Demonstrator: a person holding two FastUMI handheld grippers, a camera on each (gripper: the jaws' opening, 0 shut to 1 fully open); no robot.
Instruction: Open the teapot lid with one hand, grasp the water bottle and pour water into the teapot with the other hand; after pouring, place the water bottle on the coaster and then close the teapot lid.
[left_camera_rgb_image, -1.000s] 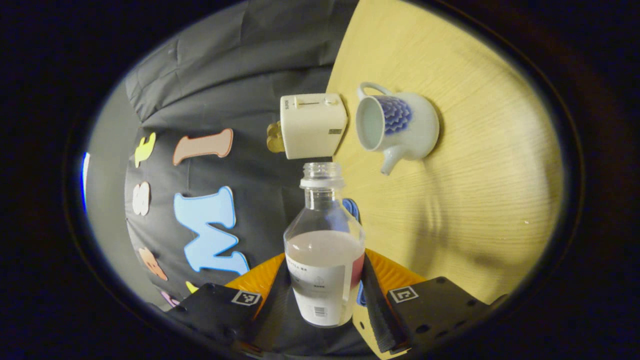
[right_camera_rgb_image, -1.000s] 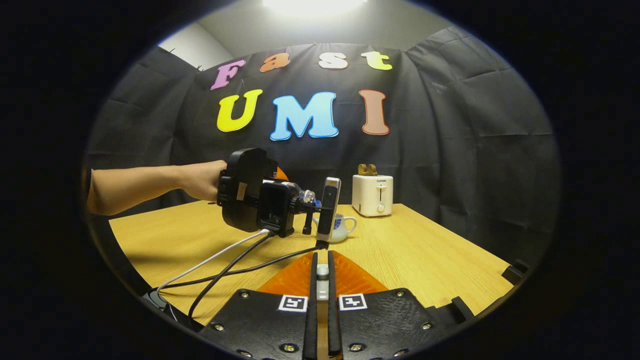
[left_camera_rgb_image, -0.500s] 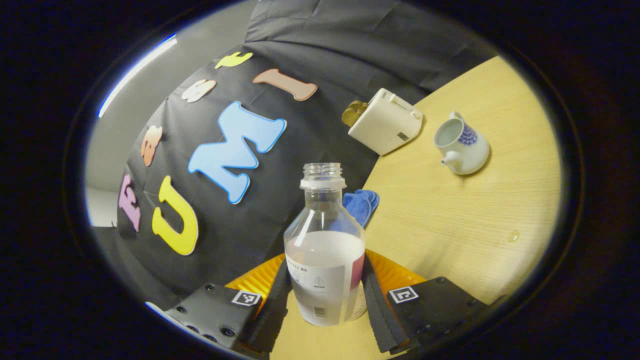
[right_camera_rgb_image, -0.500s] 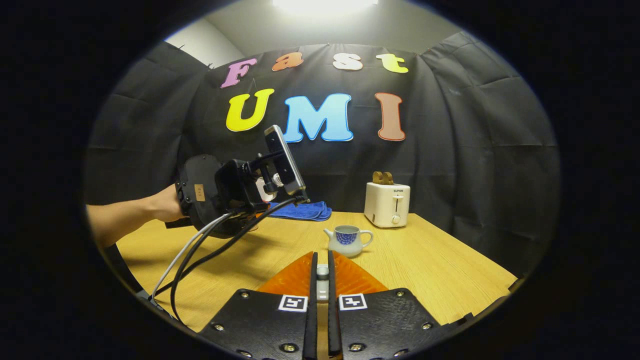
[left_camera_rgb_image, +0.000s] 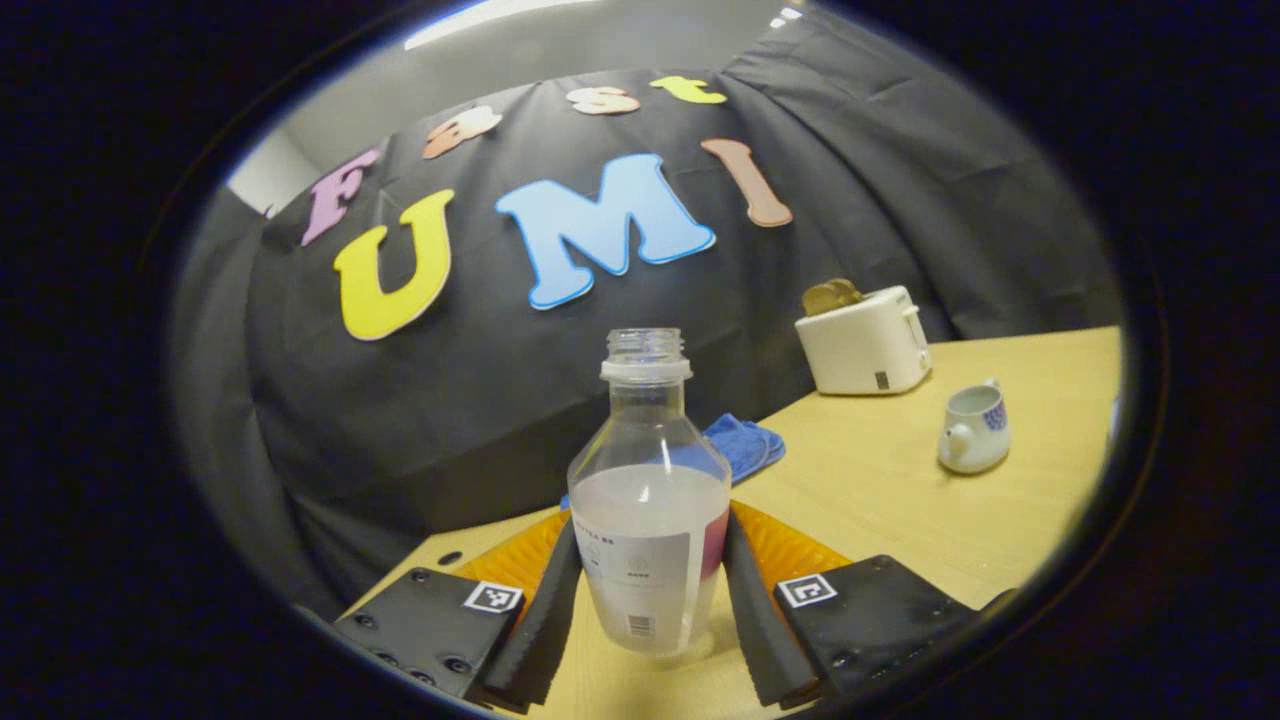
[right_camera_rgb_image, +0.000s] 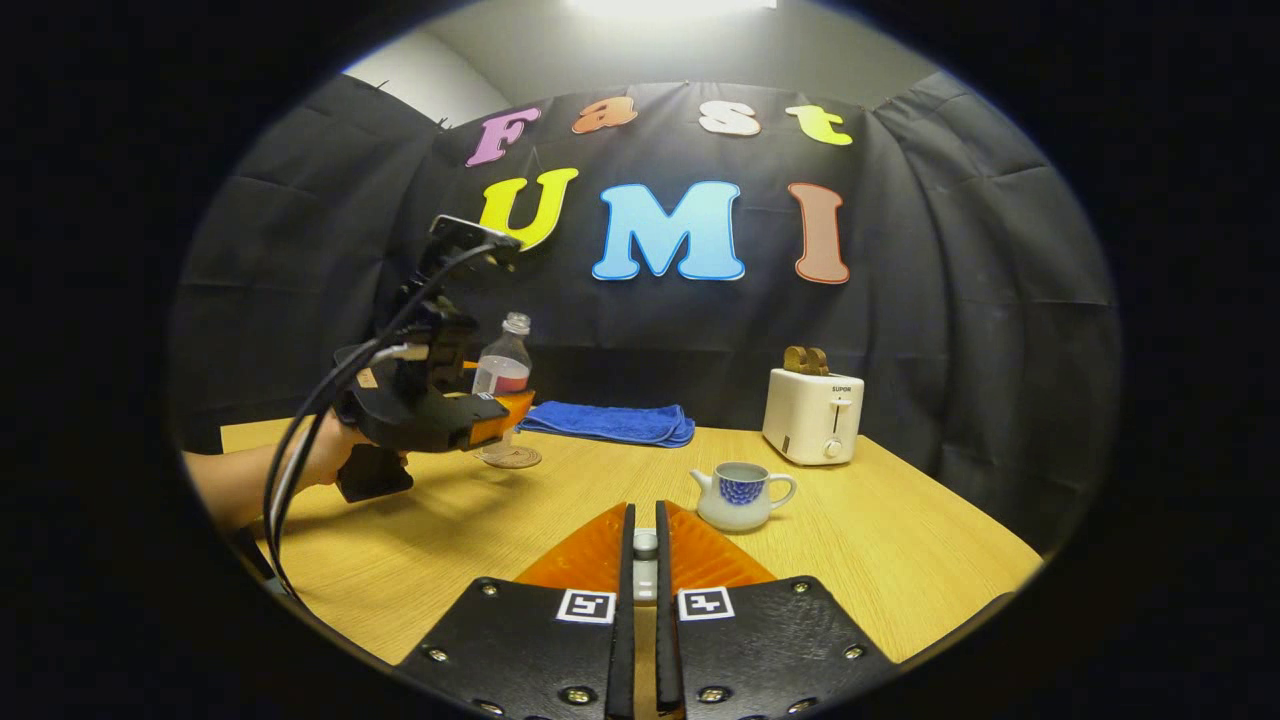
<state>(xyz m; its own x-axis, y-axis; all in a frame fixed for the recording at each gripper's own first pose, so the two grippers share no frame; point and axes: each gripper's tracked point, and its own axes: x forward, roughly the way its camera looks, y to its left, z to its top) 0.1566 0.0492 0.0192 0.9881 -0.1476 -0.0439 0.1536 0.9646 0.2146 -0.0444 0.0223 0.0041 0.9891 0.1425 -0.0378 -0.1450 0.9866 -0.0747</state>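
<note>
A clear water bottle, uncapped and about half full, stands upright between the fingers of my left gripper, which is shut on its lower body. In the right gripper view the left gripper holds that bottle right over a round brown coaster; whether its base touches the coaster I cannot tell. The white teapot with a blue pattern sits lidless at mid table, also to the right in the left gripper view. My right gripper is shut on the small teapot lid, held above the near table.
A white toaster stands at the back right by the cloth wall. A folded blue cloth lies at the back, behind the coaster. A person's forearm and cables reach in from the left over the wooden table.
The left gripper has swung the bottle from tipped sideways near the teapot back to upright and carried it left, down to the coaster. The right gripper holds still.
</note>
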